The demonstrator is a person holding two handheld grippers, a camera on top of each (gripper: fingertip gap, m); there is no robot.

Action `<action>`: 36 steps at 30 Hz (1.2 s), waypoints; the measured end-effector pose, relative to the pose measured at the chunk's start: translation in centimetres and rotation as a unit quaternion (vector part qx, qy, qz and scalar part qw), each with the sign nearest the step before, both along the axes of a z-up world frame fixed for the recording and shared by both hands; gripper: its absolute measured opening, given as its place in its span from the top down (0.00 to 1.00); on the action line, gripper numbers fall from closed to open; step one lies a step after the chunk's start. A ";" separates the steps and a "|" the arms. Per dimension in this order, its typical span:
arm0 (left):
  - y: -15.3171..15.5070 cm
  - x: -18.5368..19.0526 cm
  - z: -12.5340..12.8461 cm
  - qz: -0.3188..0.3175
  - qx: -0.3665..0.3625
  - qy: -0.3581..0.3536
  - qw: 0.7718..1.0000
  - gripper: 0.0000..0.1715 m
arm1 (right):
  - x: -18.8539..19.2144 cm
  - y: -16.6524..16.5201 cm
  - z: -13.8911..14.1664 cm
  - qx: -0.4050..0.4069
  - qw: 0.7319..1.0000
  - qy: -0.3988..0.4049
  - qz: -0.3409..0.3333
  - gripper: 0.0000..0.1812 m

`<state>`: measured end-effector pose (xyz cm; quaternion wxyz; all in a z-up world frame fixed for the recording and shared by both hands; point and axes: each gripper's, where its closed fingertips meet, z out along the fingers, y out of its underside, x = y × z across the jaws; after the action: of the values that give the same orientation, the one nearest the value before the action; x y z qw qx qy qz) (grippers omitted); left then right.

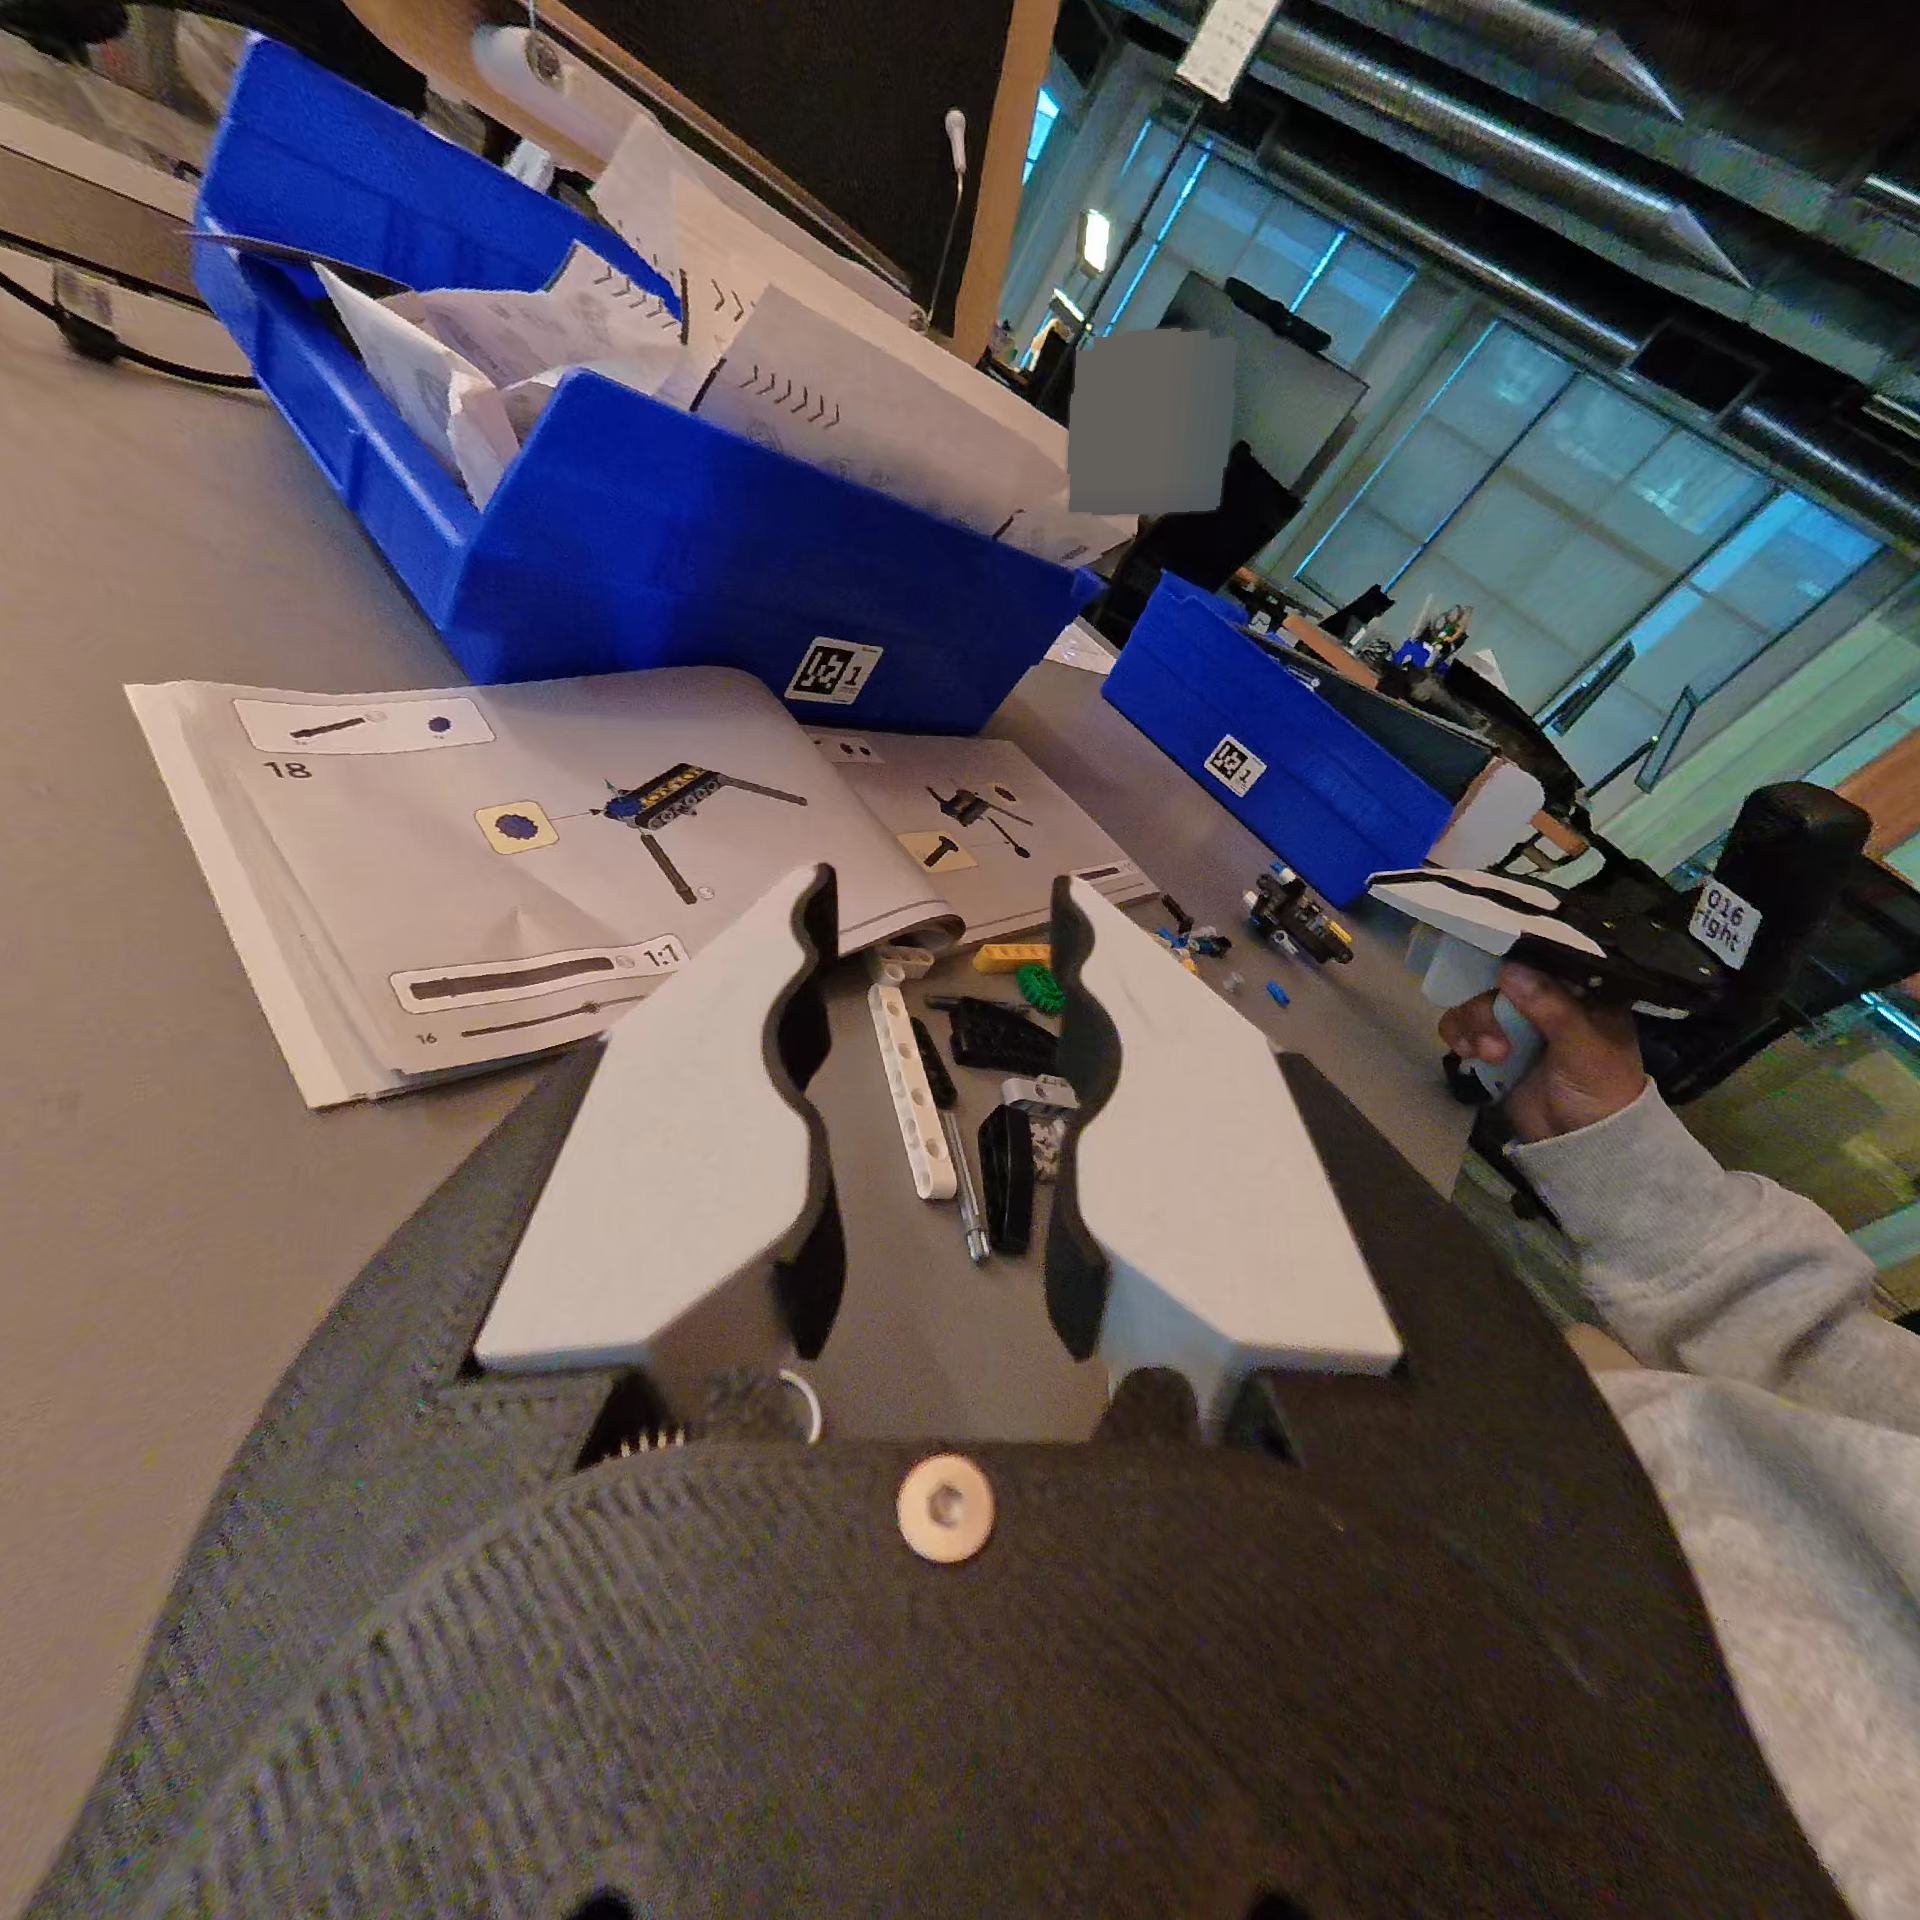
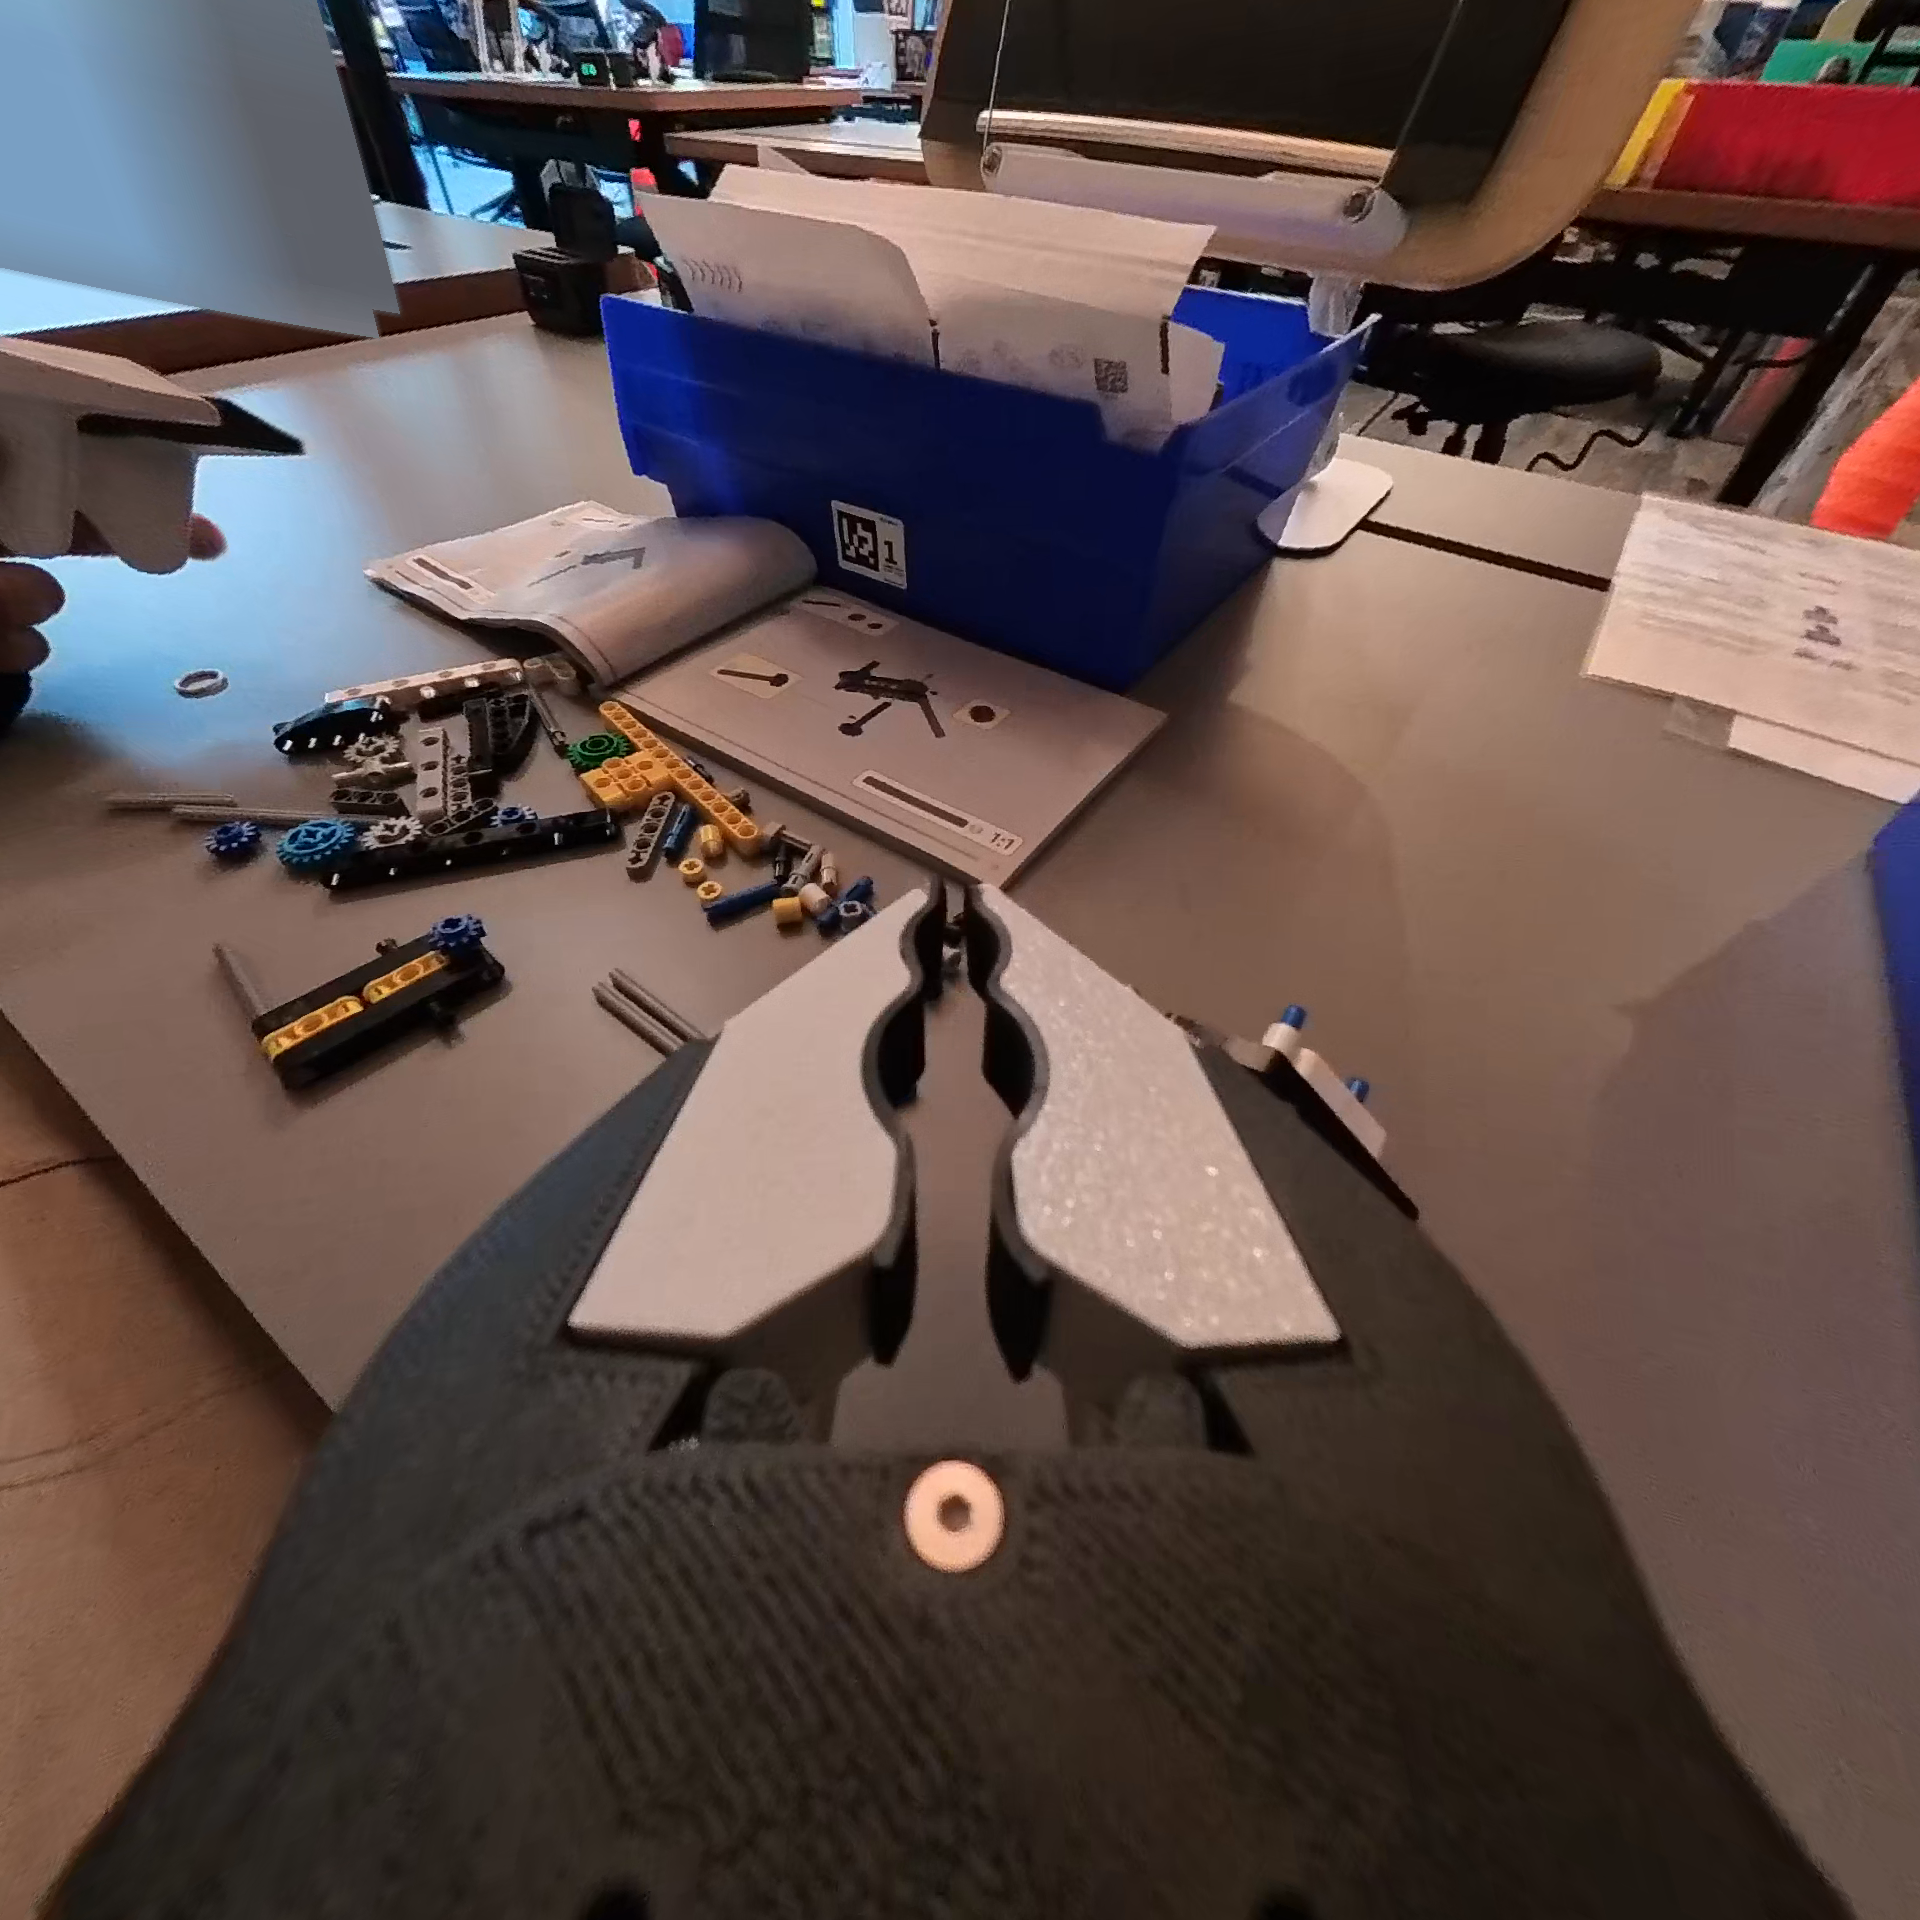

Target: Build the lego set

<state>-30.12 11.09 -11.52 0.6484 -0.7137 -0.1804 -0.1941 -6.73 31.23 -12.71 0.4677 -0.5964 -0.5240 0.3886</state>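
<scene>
My left gripper (image 1: pixel 951 904) is open and empty, low over the grey table. Between its fingers lie a white beam (image 1: pixel 909 1091), a grey axle (image 1: pixel 966 1184) and a black piece (image 1: pixel 1006 1174). My right gripper (image 2: pixel 951 925) is nearly shut, pinching a small black piece (image 2: pixel 945 951) at its tips. It also shows in the left wrist view (image 1: pixel 1392 888), held by a hand (image 1: pixel 1527 1039). A black and yellow sub-assembly (image 2: pixel 374 997) with a blue gear lies left of the right gripper. Loose parts (image 2: pixel 520 769) are spread beyond it. The open booklet (image 1: pixel 520 831) lies by them.
A blue bin (image 2: pixel 987 499) full of paper bags stands behind the booklet (image 2: pixel 894 727). A second blue bin (image 1: pixel 1278 748) stands farther right. A white piece with blue pins (image 2: pixel 1320 1070) lies right of the right gripper. Papers (image 2: pixel 1766 623) lie at the far right.
</scene>
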 end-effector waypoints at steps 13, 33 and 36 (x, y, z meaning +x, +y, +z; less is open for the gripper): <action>0.2 0.3 -0.4 -0.005 -0.013 0.000 1.000 0.76 | -0.5 0.2 -0.3 -0.018 1.000 -0.006 0.001 1.00; 0.2 0.2 -0.5 -0.003 -0.015 -0.004 1.000 0.75 | -0.7 0.3 -0.6 -0.021 1.000 -0.015 -0.001 0.99; 0.3 0.4 -0.4 -0.006 -0.015 -0.003 1.000 0.75 | -0.7 0.3 -0.6 -0.022 1.000 -0.017 -0.002 0.99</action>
<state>-29.77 11.36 -11.96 0.6362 -0.7237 -0.1807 -0.1972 -7.46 31.56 -13.32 0.4468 -0.6140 -0.5218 0.3887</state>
